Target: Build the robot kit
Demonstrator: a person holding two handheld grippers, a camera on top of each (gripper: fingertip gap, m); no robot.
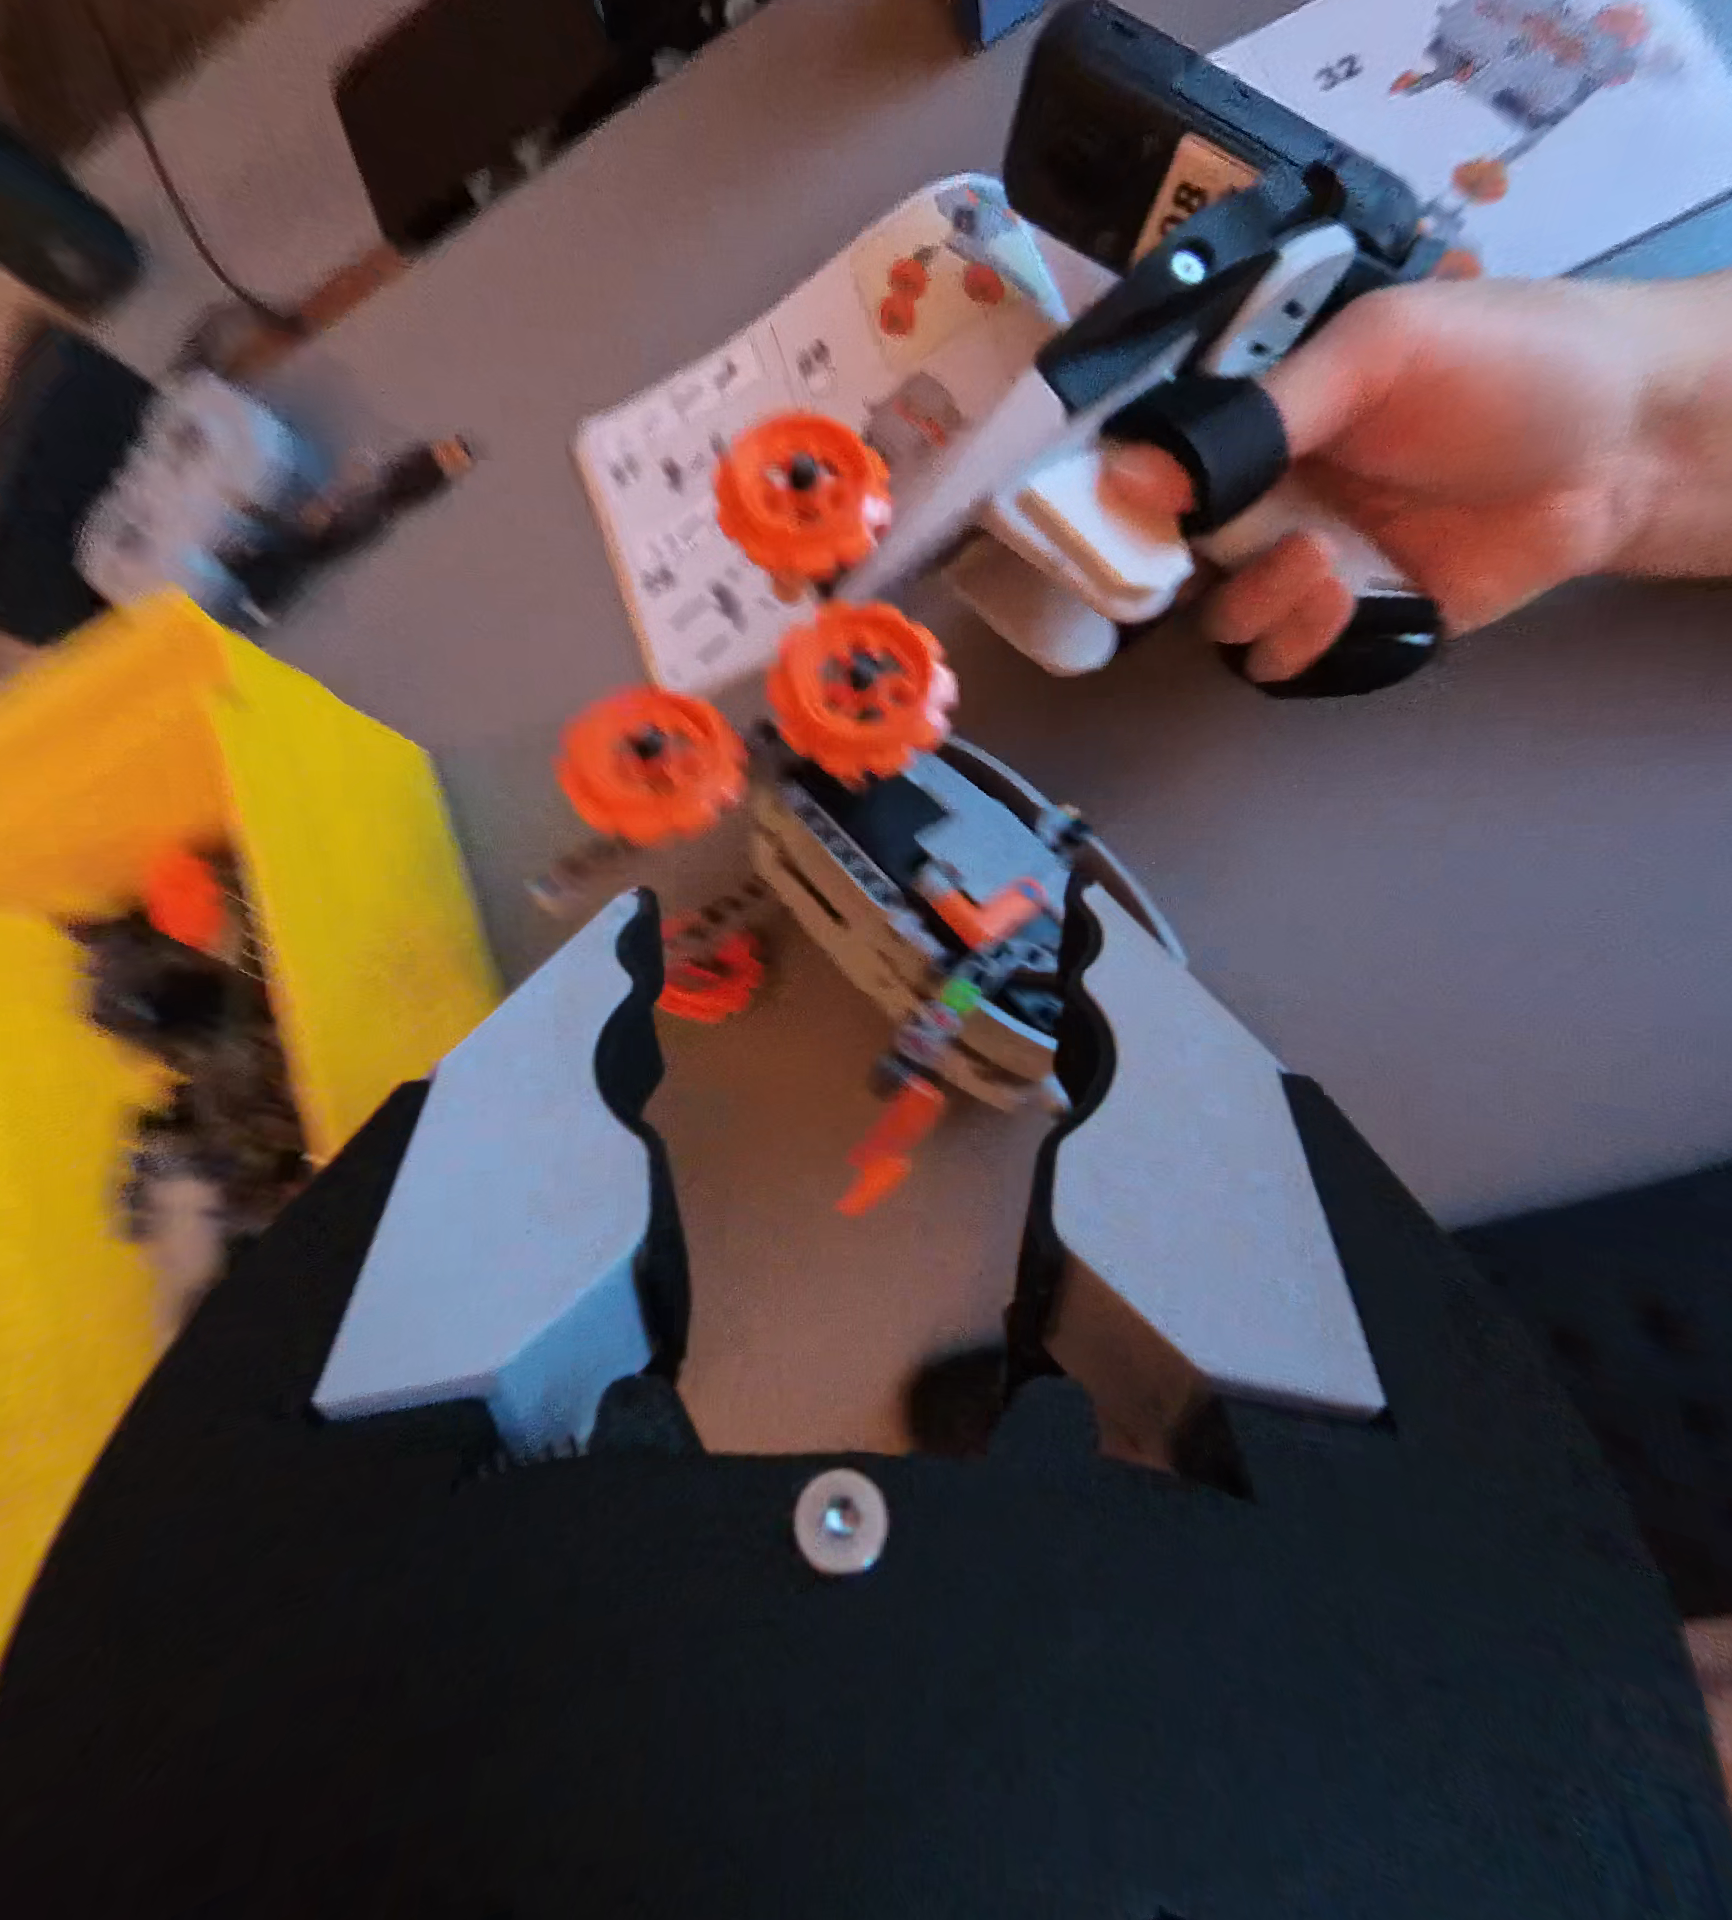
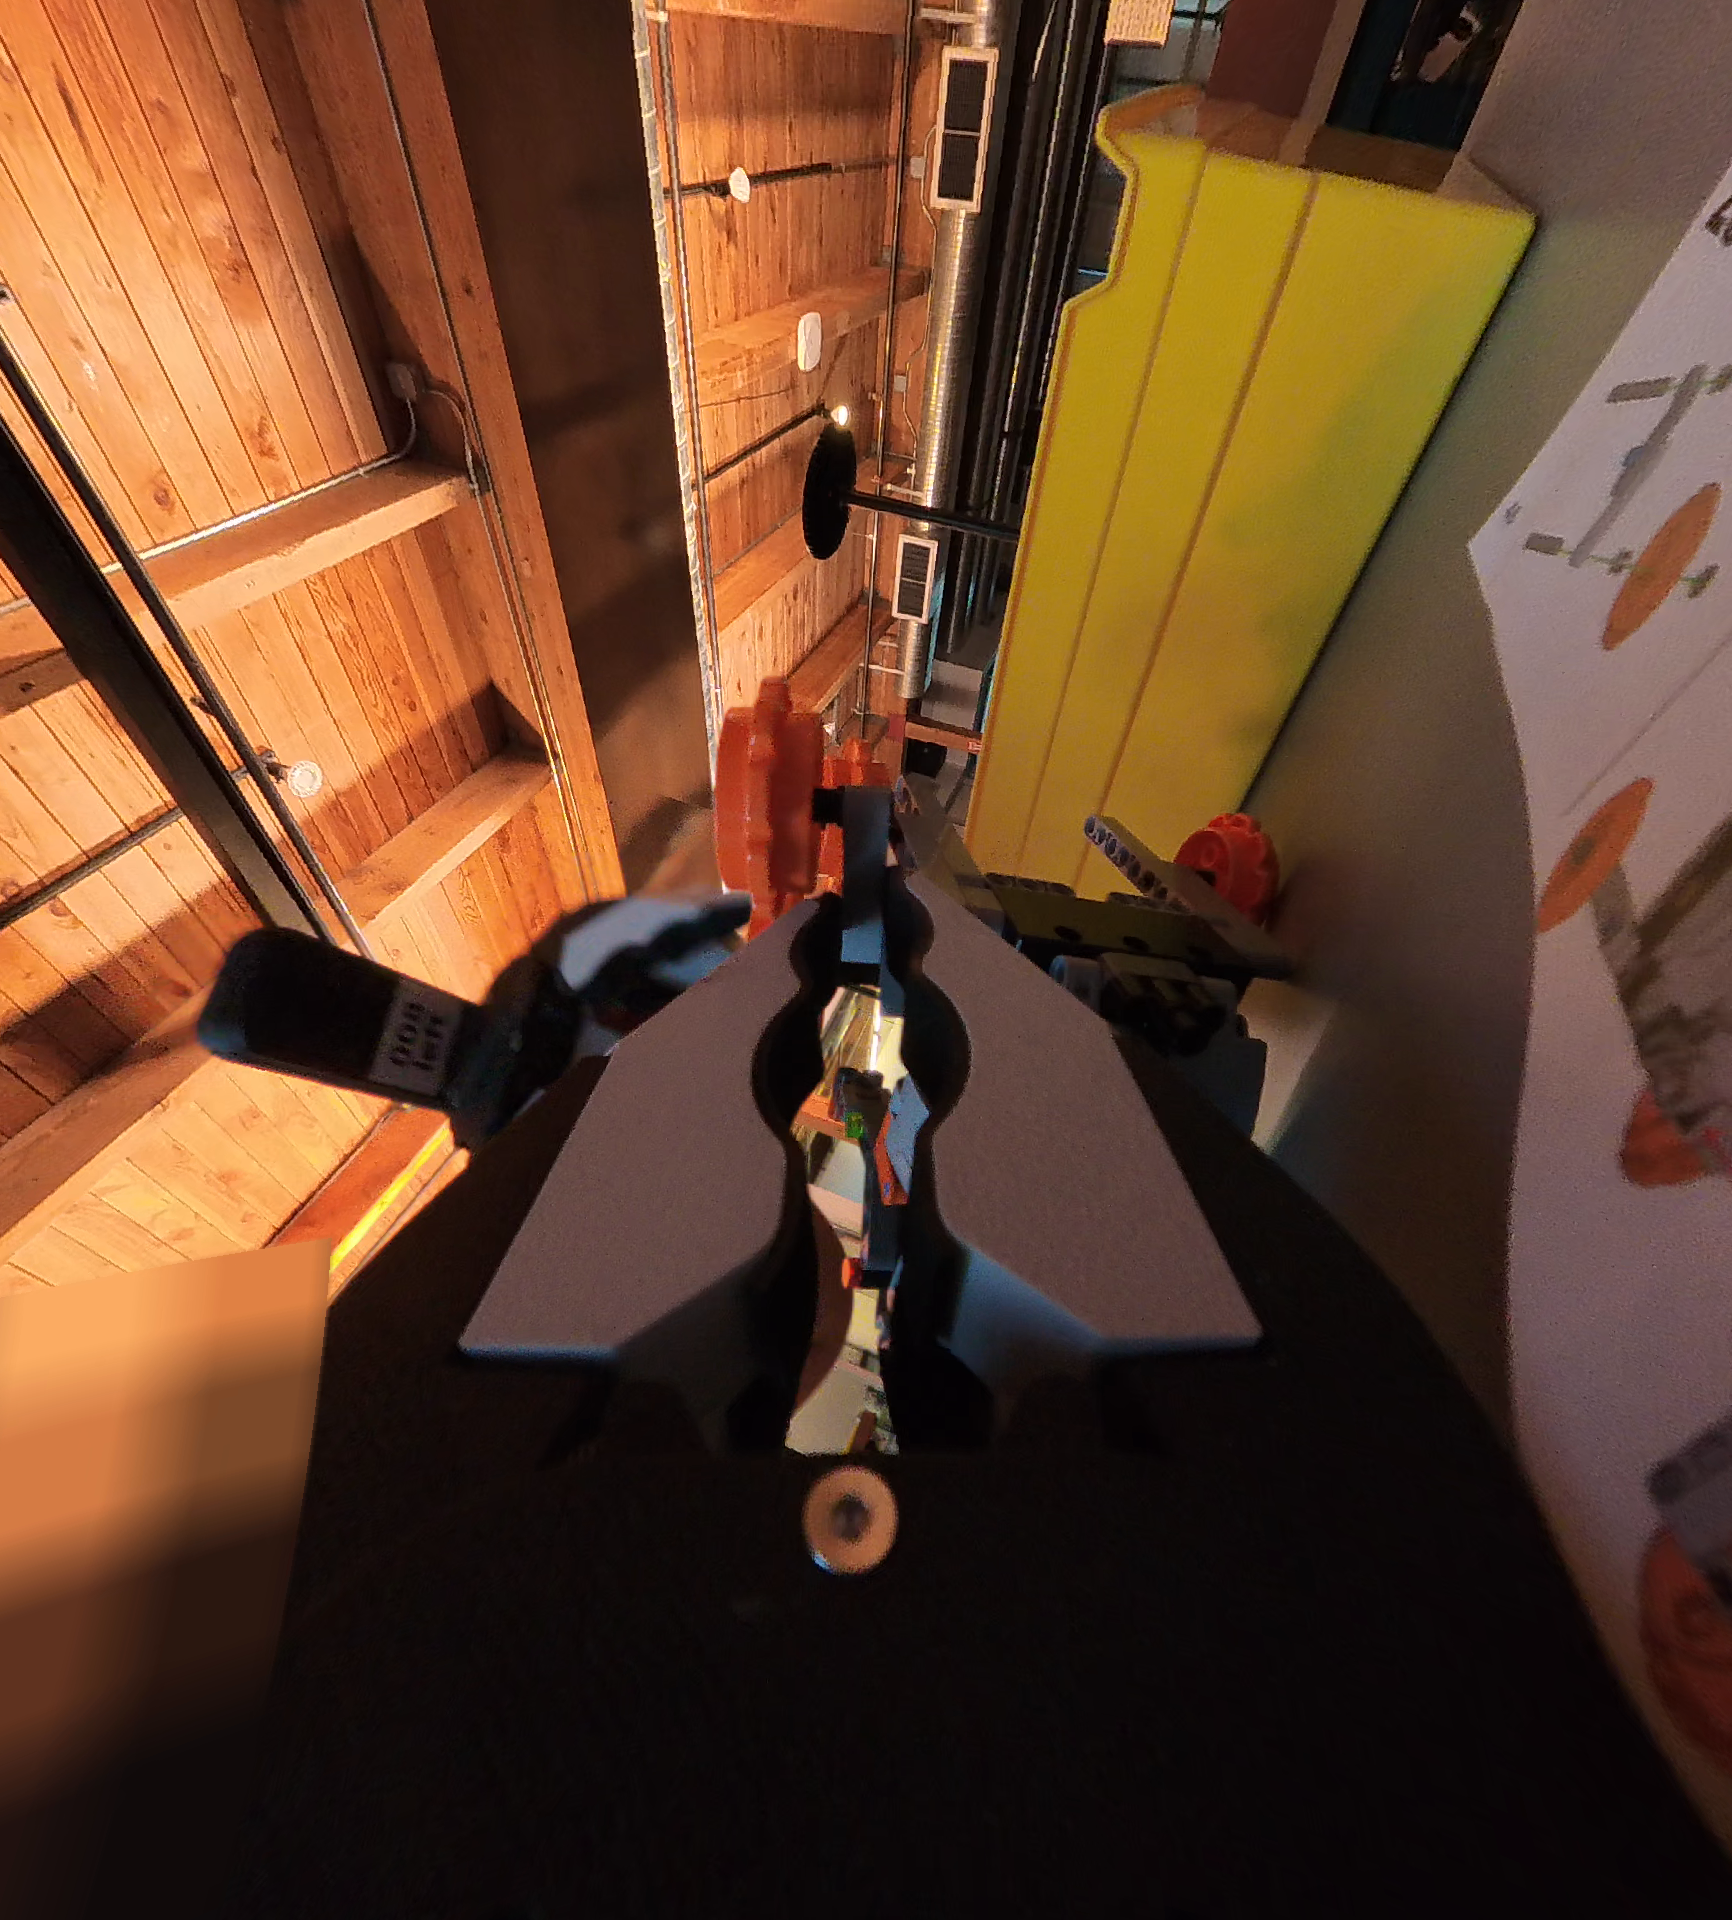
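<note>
Right gripper (image 2: 857,935) jaws nearly closed on a black beam of the brick-built model (image 1: 903,894), near its orange wheels (image 1: 857,691). Left gripper (image 1: 857,997) jaws wide apart, empty, around the model's grey body above the table (image 1: 1361,935). Light, rigid, pops apart easily; grip the body, not the wheels.

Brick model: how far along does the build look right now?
Done: the grey model body seems to carry three orange wheels. In hand: the right claw is shut on a dark beam of it; the left claw is open at its near end. Left: one loose wheel, parts in the yellow bin.
</note>
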